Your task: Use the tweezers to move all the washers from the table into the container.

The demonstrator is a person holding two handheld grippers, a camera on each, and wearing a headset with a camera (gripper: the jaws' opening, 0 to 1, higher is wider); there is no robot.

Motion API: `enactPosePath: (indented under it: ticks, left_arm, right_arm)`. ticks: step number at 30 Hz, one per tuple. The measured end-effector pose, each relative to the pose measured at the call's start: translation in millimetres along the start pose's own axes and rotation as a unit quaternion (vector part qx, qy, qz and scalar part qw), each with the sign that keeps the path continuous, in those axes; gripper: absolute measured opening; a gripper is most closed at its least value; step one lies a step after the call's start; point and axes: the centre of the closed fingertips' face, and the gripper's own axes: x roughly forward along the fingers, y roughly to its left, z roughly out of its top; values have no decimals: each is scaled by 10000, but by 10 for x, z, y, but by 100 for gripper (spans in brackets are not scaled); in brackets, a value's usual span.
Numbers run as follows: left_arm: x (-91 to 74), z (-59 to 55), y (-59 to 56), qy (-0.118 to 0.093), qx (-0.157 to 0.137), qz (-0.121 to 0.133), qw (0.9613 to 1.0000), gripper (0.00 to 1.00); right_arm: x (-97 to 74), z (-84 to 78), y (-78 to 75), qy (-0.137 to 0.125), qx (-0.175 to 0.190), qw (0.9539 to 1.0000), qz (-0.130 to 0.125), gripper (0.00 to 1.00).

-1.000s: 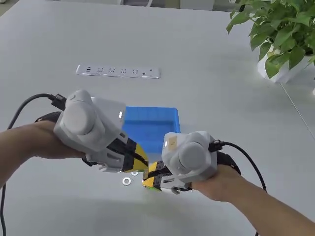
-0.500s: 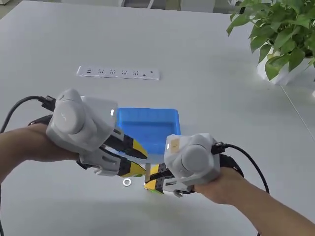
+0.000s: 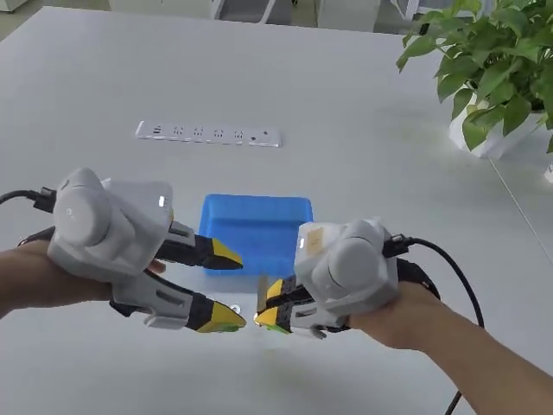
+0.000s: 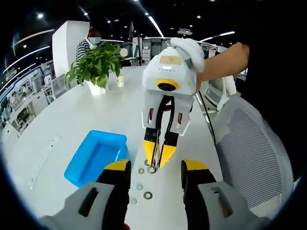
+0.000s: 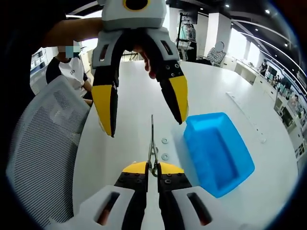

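left tongs (image 3: pixel 233 290) drawn back, spread apart; right tongs (image 5: pixel 152 168) clamped on tweezers (image 5: pixel 152 139).

The grey, yellow-tipped left gripper (image 3: pixel 229 290) is hovering near left, jaws spread wide; the matching right gripper (image 3: pixel 268 318) is facing it, pinching thin metal tweezers (image 5: pixel 152 139).

a pale grey table (image 3: pixel 363 112) carries a blue container (image 3: pixel 256 226), open side up, on its near part. a white power strip (image 3: pixel 207 134) lies flat further back, well apart from it. several small washers (image 4: pixel 147 195) lie loose on the tabletop near the container. a potted plant (image 3: pixel 492 69) stands at the far right.
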Motion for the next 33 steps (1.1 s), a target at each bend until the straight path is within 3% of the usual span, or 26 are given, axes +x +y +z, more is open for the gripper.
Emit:
enactPosePath:
  ticks: [6, 14, 23, 33]
  left_arm:
    - [-105, -8, 66, -212, -246, 312, 9990, 57]
    - [-234, -50, 115, -303, -416, 568, 9971, 63]
    - [-346, -65, 187, -487, -640, 862, 9930, 73]
    - [-440, -118, 239, -624, -847, 1098, 9884, 80]
  right_arm:
    - [-126, 98, -96, -17, -41, 10000, -45, 7]
    - [-236, 235, -269, -126, -70, 9998, -119, 7]
    - [-269, 369, -526, -234, -133, 9994, -214, 7]
    - [-186, 401, -803, -343, -185, 9990, -205, 7]
